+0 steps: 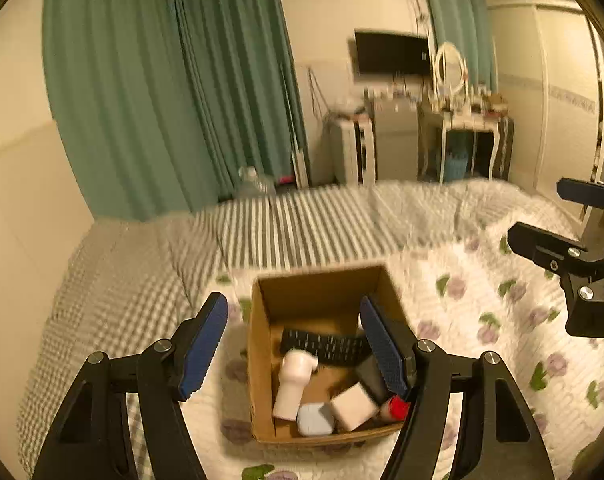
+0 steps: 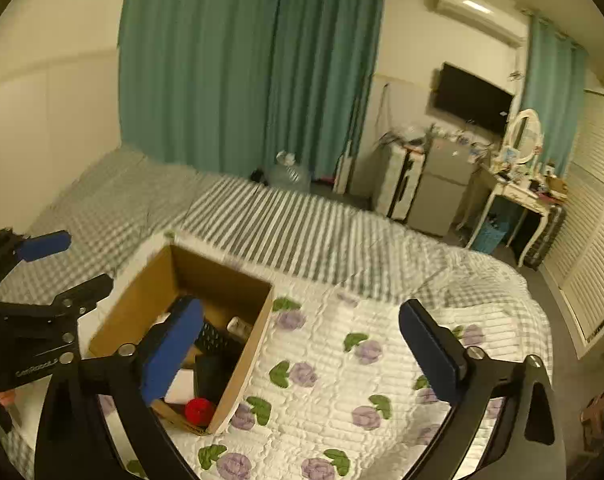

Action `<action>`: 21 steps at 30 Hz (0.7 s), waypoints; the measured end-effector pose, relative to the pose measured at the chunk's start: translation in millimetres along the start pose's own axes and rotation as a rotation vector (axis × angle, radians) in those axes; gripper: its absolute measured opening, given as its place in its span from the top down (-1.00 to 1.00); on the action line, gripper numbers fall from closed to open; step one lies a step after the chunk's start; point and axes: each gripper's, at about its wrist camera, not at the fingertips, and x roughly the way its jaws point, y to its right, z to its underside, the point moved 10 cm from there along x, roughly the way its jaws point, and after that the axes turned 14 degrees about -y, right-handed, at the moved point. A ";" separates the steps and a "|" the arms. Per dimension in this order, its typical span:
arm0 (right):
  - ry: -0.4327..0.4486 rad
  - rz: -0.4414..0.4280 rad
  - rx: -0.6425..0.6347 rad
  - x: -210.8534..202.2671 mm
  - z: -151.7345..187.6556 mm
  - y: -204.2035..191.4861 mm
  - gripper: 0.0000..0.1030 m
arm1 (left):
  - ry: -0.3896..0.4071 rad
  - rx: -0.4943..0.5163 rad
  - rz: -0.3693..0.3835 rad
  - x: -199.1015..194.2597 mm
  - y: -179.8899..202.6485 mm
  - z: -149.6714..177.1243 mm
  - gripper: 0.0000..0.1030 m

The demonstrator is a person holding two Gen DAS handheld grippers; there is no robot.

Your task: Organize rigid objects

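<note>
- Cardboard box (image 1: pixel 262 360) sits on the floral quilt (image 1: pixel 482 340), holding the remote (image 1: pixel 322 346) and other gathered items
- Left gripper (image 1: pixel 294 346) and right gripper (image 2: pixel 302 350) hang above, both spread and empty, apparently finished packing

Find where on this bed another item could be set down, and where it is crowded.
Free: the floral quilt right of the box, and the striped sheet beyond it. Crowded: the box's near end, packed with remote, white bottle, cube and red cap; its far end is bare.
</note>
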 end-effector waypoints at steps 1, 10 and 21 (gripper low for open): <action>0.013 0.007 0.005 -8.3 -1.1 2.3 -1.00 | 0.029 -0.010 -0.005 -10.0 -1.0 -2.7 -0.39; 0.135 0.078 0.103 -91.4 5.3 32.9 -1.00 | 0.213 -0.033 0.025 -82.1 14.8 -1.1 -0.46; 0.240 0.093 0.234 -114.3 79.7 27.5 -1.00 | 0.268 -0.105 -0.008 -87.6 19.1 56.1 -0.48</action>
